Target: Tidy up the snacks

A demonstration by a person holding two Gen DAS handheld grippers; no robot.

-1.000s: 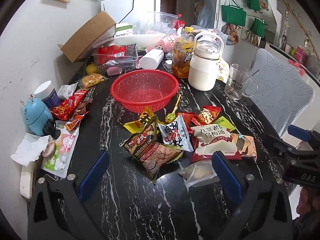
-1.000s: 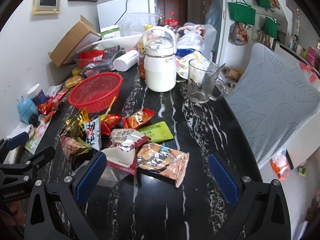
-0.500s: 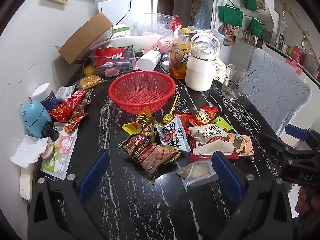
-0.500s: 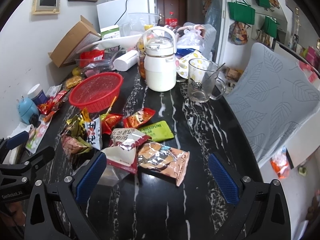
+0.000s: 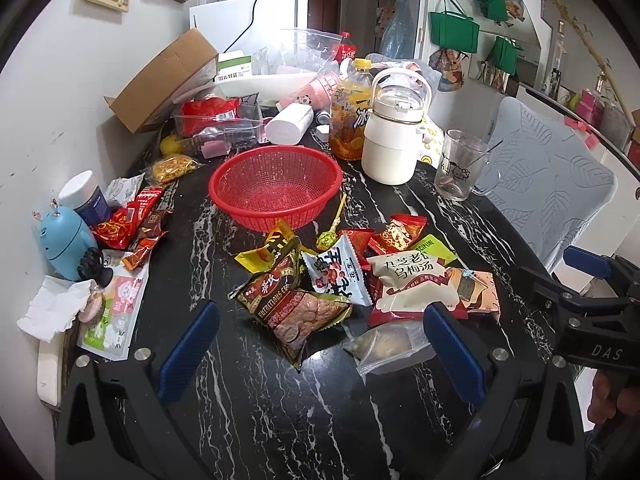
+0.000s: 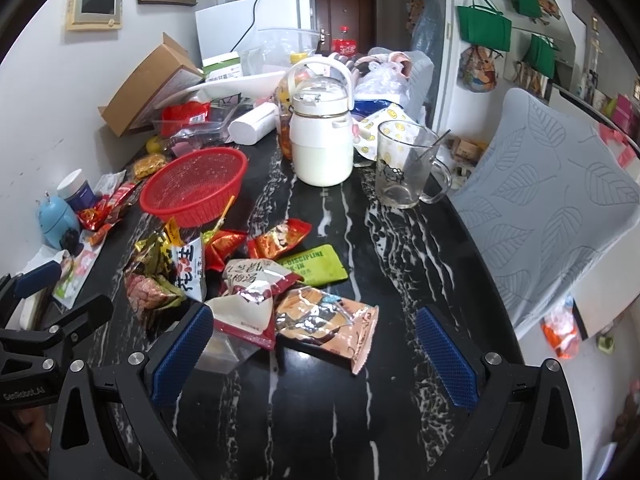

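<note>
Marble table [image 5: 240, 392] holds snack packets [image 5: 304, 304] seemingly just beyond both wide-open, empty hand-held grippers.

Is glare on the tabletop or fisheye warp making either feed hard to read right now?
Left wrist view: sharp, with a pale sheen on the black marble table near the clear bag; straight lines bow toward the rim. Right wrist view: bright reflections streak the table beyond the white jug; corners vignette black. Packet print stays legible.
</note>
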